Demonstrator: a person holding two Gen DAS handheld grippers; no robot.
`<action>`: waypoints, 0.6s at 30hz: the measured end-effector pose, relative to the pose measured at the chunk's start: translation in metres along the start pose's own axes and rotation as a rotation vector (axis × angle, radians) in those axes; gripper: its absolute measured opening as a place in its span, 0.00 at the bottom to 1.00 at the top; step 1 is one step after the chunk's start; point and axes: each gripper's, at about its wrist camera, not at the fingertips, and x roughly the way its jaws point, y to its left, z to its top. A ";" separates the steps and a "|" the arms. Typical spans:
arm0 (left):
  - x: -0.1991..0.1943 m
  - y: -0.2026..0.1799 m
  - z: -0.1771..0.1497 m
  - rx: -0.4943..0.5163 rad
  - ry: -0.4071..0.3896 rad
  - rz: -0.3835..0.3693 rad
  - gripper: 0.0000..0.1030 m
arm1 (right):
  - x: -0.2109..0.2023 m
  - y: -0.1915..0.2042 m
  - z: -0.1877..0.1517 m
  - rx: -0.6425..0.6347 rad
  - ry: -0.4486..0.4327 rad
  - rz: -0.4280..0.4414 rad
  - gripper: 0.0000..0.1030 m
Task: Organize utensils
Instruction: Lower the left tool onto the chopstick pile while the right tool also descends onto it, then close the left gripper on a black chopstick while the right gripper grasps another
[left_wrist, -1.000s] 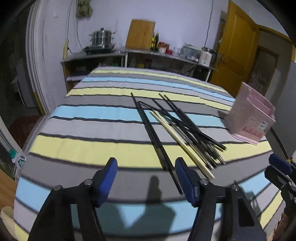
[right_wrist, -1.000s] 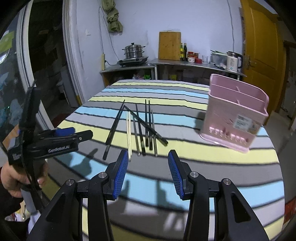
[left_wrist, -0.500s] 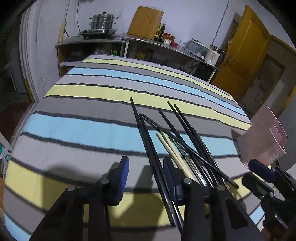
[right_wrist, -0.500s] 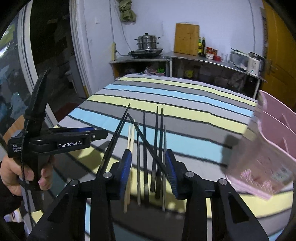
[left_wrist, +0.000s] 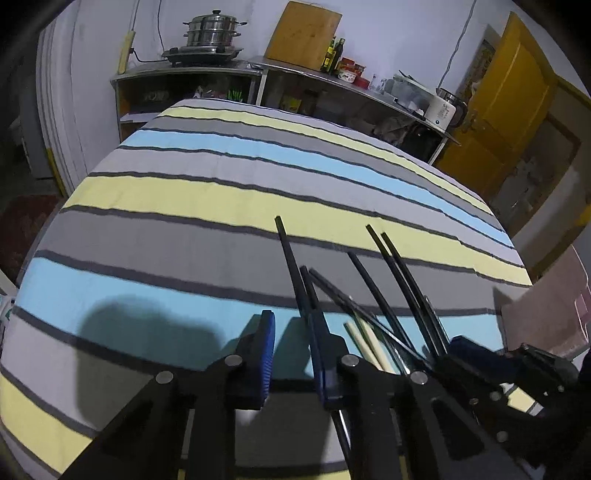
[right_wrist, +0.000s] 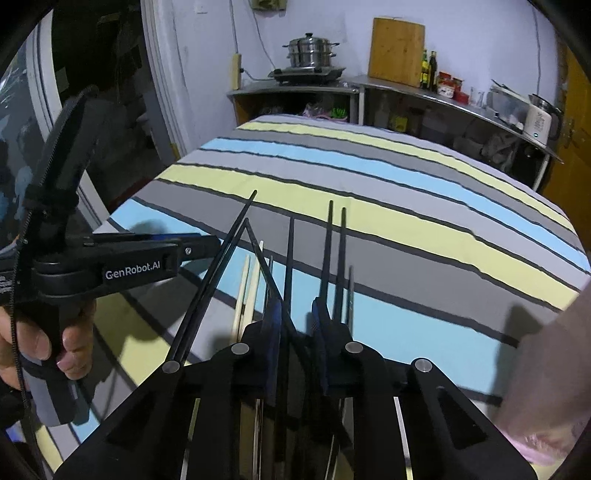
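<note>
**Both grippers have dropped in over the chopsticks, and the gaps have narrowed, though neither has closed on one yet.**

Compared with a second ago, the left gripper (left_wrist: 291, 360) has come low over the striped table (left_wrist: 192, 236). Its fingers (left_wrist: 266, 354) are parted, with only cloth between them; the leftmost black chopsticks (left_wrist: 295, 273) run under the right-hand finger, so that pick looks slightly off line. The right gripper (right_wrist: 297, 332) has advanced too, fingers apart, with a crossing black chopstick (right_wrist: 264, 266) passing between them and the pale chopsticks (right_wrist: 247, 291) just outside the left finger. The pink holder (left_wrist: 550, 317) now sits at the right edge, beyond the fingers. My read: grasping is imminent, sorting not begun.
</note>
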 end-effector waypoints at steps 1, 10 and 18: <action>0.001 0.000 0.001 -0.001 0.001 -0.005 0.18 | 0.004 0.000 0.001 -0.003 0.008 0.002 0.17; 0.008 -0.002 0.007 0.003 0.009 -0.002 0.18 | 0.019 0.006 0.005 -0.035 0.050 0.022 0.10; 0.013 -0.015 0.010 0.054 0.013 0.033 0.15 | 0.024 0.004 0.010 -0.029 0.061 0.026 0.06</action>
